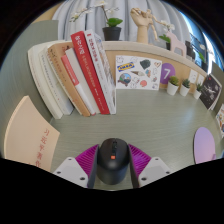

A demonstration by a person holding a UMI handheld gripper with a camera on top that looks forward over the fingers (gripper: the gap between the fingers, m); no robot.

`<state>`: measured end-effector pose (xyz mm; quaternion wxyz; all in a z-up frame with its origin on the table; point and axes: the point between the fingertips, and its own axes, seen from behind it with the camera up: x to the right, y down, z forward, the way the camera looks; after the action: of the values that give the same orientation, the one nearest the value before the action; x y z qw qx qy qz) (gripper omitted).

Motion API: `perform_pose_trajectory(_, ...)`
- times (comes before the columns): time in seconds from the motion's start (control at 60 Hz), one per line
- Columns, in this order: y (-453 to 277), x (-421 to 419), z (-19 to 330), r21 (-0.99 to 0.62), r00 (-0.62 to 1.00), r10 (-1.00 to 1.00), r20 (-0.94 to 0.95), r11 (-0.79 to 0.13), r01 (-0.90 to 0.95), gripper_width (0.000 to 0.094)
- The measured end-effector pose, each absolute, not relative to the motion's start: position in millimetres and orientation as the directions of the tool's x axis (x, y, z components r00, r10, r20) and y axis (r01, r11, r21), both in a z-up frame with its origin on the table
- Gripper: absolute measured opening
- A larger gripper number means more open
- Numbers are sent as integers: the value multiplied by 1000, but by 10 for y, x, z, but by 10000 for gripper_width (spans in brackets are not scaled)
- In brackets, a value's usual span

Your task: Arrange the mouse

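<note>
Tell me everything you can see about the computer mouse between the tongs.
The mouse is black, seemingly matte plastic, with a rounded back and a small red spot on top near its middle. It sits between the two fingers of the tongs, whose purple pads flank it closely; whether they press on it cannot be told. It lies over the grey-green table, in front of leaning books.

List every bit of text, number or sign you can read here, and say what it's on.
"7": white numeral on the small purple card propped on the shelf beyond the gripper, whose fingers press on the black mouse.
Red book: white characters down the spine, too small to read.
White poster: a dark heading and small pictures, too blurred to read.
Pink marks on the board beside the mouse: illegible.
</note>
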<state>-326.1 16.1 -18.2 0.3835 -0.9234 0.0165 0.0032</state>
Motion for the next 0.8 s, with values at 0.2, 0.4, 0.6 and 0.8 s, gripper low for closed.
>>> perform_pose_trajectory(0.2, 143, -3241, -202, -675, 999, -20, -30, -737, -35, 377)
perform_pose_trajectory(0.4, 119, -3253, -188, -600, 996, 13, -83, -799, -40, 355)
perform_pose_trajectory(0.6, 269, -2814, 778, -707, 990, 141, -29, -703, 80, 358)
perform_pose_trajectory(0.8, 313, -1699, 2425, -885, 991, 127, 33, -457, 87, 359)
